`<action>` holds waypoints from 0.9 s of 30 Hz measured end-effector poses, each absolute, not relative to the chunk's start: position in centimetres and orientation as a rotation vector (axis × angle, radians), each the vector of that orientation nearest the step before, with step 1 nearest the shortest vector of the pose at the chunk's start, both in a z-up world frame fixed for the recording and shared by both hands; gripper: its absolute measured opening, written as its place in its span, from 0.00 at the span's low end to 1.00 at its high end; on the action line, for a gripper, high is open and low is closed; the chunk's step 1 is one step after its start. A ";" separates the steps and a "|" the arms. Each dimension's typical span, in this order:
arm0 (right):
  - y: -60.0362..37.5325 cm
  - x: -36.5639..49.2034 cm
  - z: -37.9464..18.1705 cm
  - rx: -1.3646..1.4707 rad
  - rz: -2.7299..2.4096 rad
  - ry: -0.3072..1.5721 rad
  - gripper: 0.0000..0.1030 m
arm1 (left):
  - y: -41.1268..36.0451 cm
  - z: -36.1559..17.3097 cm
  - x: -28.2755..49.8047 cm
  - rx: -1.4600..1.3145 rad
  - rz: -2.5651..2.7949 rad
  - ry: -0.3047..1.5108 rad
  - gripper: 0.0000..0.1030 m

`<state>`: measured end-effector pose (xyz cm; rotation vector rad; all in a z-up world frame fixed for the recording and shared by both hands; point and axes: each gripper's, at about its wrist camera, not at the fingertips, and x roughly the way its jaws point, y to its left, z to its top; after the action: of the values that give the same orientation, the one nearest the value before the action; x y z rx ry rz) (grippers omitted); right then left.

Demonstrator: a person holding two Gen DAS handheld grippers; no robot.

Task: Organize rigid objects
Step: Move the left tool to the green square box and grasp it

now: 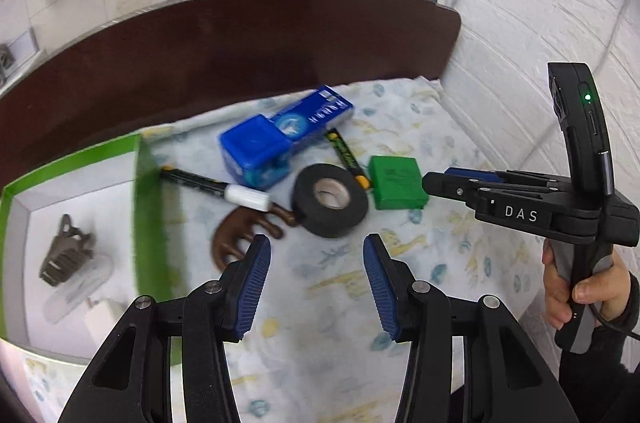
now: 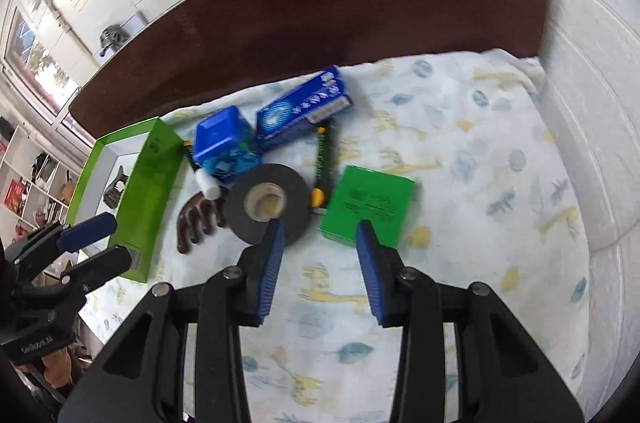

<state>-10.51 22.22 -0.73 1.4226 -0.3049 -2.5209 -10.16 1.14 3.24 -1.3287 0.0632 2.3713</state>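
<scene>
The left tool (image 1: 316,255) hovers with fingers spread and nothing between them; the black tape roll (image 1: 330,199) lies just ahead at 12 o'clock on the patterned bedsheet (image 1: 440,263). The right tool (image 2: 320,243), also spread and unloaded, has the tape at 11 o'clock and the green box (image 2: 368,205) at 1 o'clock.

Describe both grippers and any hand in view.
Both grippers, left and right, share black hinged frames, silver rivets and ribbed blue pads. The right shows white "DAS" lettering, a green light and a black cable. The right hand is bare, in a dark sleeve.
</scene>
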 end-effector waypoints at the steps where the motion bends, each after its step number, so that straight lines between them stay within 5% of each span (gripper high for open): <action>1: 23.1 -10.5 -1.0 1.434 -2.524 -0.323 0.36 | 2.3 2.6 -10.5 -1.353 2.349 0.049 0.47; 7: 26.0 -12.1 -2.6 1.455 -2.481 -0.413 0.37 | 6.6 -0.4 -12.3 -1.504 2.305 -0.101 0.47; 18: 24.6 -19.0 -5.5 1.477 -2.361 -0.417 0.37 | 9.1 -2.7 -13.2 -1.609 2.292 -0.071 0.47; 27: 26.0 -14.5 -6.6 1.539 -2.219 -0.482 0.37 | 8.1 -2.9 -14.0 -1.615 2.282 -0.121 0.47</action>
<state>-14.53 26.02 -6.64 1.5387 -0.4823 -2.2195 -13.95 8.09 -2.90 -1.6147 -0.1209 2.2822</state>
